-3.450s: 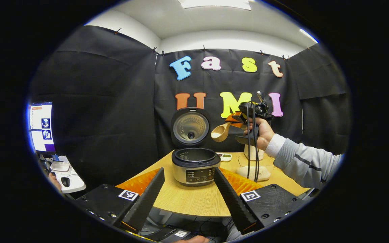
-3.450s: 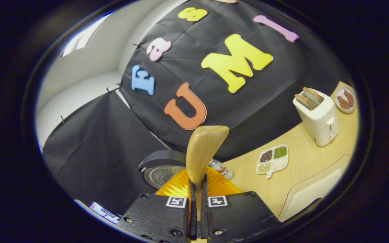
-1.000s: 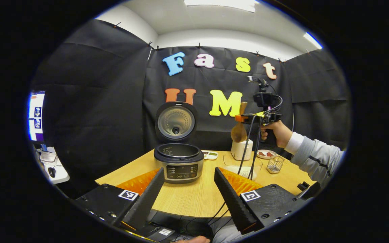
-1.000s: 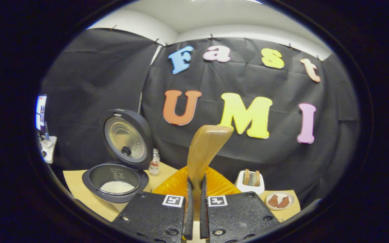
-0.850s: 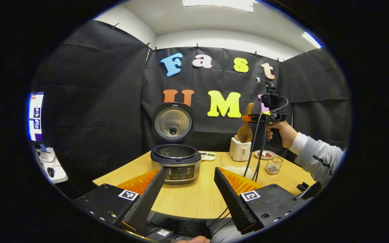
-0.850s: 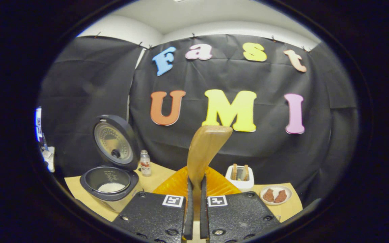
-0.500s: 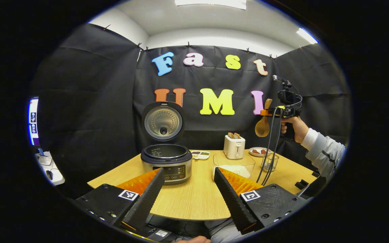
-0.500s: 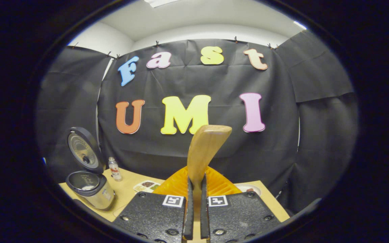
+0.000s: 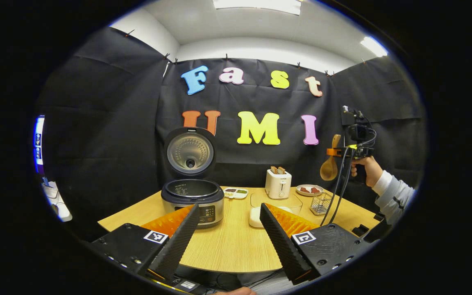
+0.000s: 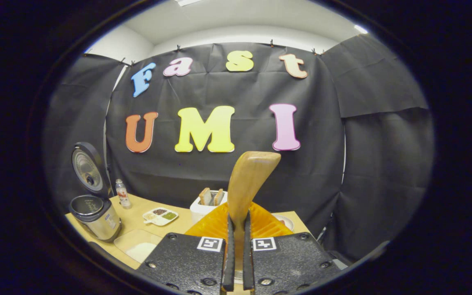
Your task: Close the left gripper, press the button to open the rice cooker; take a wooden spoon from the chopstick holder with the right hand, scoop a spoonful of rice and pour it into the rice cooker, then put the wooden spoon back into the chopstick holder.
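Note:
The rice cooker (image 9: pixel 193 198) stands on the table with its lid (image 9: pixel 190 150) up; it also sits at the left in the right gripper view (image 10: pixel 94 221). My left gripper (image 9: pixel 230 206) is open and empty, hanging in front of the table's near edge. My right gripper (image 9: pixel 338 152), held by a hand (image 9: pixel 363 167), hovers at the far right, above the wire chopstick holder (image 9: pixel 320 203). It is shut on the wooden spoon (image 10: pixel 250 184), handle up; the bowl (image 9: pixel 328 172) hangs below the fingers.
A clear rice container (image 9: pixel 276 201) sits mid-table, right of the cooker. Behind it are a white toaster (image 9: pixel 277 183), a plate (image 9: pixel 309 189) and a divided dish (image 9: pixel 236 191). A small bottle (image 10: pixel 122 193) stands behind the cooker. Cables hang from the right gripper.
My right gripper has carried the spoon rightward, from beside the cooker to above the chopstick holder, and slightly lower. The left gripper stays open and has drawn back a little.

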{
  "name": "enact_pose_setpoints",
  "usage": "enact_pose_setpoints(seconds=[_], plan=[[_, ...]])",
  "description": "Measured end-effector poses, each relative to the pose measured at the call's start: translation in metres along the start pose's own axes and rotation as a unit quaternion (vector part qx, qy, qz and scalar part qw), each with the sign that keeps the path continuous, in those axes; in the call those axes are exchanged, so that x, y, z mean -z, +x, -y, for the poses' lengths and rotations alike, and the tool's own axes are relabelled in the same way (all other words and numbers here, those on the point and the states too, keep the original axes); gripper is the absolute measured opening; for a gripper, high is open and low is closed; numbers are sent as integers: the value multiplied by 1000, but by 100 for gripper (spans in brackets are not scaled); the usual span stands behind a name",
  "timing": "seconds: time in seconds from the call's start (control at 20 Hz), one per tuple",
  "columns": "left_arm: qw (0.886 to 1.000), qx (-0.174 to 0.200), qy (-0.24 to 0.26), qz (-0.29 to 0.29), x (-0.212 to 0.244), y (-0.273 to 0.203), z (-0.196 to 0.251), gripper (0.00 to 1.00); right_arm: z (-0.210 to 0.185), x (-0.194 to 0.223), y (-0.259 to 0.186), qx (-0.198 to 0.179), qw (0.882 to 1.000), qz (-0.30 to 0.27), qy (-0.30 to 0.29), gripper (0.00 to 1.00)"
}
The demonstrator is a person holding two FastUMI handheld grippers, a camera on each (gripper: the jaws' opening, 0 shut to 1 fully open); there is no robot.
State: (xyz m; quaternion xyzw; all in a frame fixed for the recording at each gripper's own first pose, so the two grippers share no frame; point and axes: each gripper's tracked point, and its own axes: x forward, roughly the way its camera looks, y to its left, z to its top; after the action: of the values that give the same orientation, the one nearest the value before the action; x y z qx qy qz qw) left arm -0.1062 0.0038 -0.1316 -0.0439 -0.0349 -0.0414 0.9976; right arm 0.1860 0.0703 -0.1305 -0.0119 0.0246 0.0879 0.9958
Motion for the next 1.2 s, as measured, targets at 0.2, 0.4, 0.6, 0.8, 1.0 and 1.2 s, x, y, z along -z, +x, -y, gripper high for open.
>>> enact_pose_setpoints(seconds=[0.2,0.4,0.6,0.8,1.0,1.2], plan=[[1000,4,-27,-11,4,12,2,94,9,22,12,4,1000,-10,24,15],[1000,-28,-4,8,4,34,-16,94,21,50,27,11,998,-24,58,17],[999,-45,16,6,16,57,-25,95,30,71,36,19,997,-28,75,23],[1000,-29,-1,-10,21,74,-17,95,41,72,39,27,996,-26,76,27],[1000,-13,8,-14,19,94,-19,95,49,43,20,49,998,13,41,54],[1000,-8,6,-20,8,112,-26,95,44,21,-7,56,998,27,28,84]])
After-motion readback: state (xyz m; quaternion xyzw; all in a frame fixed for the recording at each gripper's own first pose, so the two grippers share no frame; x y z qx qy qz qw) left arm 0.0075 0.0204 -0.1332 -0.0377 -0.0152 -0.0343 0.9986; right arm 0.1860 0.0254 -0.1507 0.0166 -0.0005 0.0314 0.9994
